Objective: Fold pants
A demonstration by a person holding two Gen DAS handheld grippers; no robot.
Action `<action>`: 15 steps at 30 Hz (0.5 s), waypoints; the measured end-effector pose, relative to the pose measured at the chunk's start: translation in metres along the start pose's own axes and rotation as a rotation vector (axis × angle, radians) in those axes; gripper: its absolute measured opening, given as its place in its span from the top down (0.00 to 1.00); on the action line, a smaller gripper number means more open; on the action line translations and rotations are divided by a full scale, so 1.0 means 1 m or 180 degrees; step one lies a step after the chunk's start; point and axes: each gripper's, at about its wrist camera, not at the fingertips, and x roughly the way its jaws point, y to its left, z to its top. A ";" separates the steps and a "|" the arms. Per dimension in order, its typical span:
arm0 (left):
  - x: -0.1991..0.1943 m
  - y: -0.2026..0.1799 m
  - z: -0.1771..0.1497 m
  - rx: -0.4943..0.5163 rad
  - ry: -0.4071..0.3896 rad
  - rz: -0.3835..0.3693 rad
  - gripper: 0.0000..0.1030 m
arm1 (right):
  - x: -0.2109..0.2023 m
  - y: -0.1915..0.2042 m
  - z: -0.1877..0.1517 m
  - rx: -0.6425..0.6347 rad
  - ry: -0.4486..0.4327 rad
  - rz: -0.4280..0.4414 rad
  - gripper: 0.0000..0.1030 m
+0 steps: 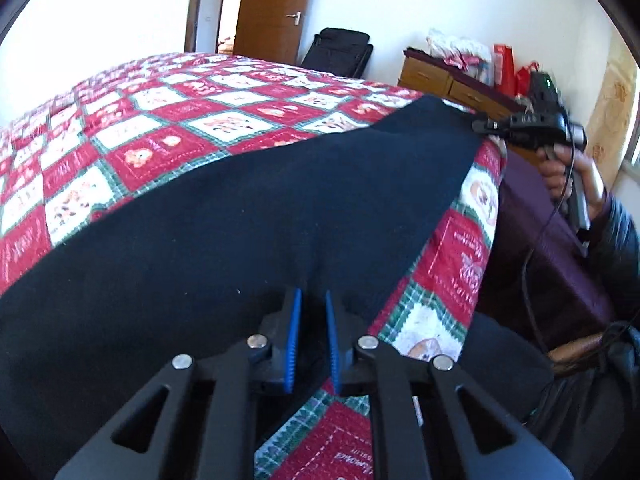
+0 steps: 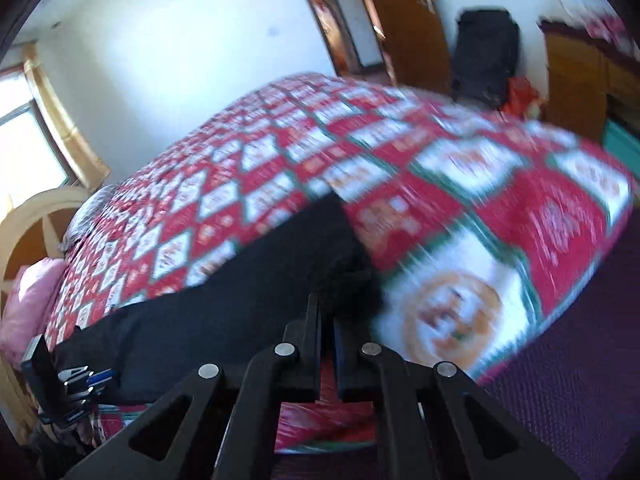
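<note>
Black claw [image 1: 312,300] linkages, silver pivot screws, blue ribbed pads [image 1: 294,340], dark sleeve [image 1: 616,232]

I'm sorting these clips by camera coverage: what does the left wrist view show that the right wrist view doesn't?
Only the left wrist view shows the person's hand holding the right gripper at the far edge of the black fabric pants, the wooden drawer chest with red bags, and the left gripper shut on the pants' near edge.

Only the right wrist view shows the window, the pink pillow and the arched wooden headboard.

Both share the pants, the red, white and green patchwork quilt, the brown wooden door and the black bag.
</note>
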 end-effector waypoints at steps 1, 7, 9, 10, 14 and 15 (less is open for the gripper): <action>0.000 -0.001 0.000 0.0026 0.0000 0.0015 0.87 | 0.000 0.000 0.000 -0.0010 0.0012 0.0028 0.96; -0.007 0.005 0.002 -0.0071 -0.0071 0.0115 0.82 | -0.014 0.007 0.006 -0.0118 -0.0111 -0.0138 0.70; -0.015 0.006 0.001 -0.0079 -0.0136 0.0190 0.79 | -0.027 0.004 0.011 -0.0115 -0.0291 -0.0345 0.52; -0.021 0.006 0.001 -0.0081 -0.0202 0.0244 0.74 | -0.033 0.003 0.015 -0.0126 -0.0377 -0.0402 0.52; -0.032 0.007 -0.002 -0.0029 -0.0350 0.0513 0.41 | -0.035 0.014 0.030 -0.0224 -0.0469 -0.0229 0.52; -0.034 0.010 -0.004 -0.0047 -0.0356 0.0562 0.41 | -0.032 0.023 0.032 -0.0306 -0.0452 -0.0149 0.52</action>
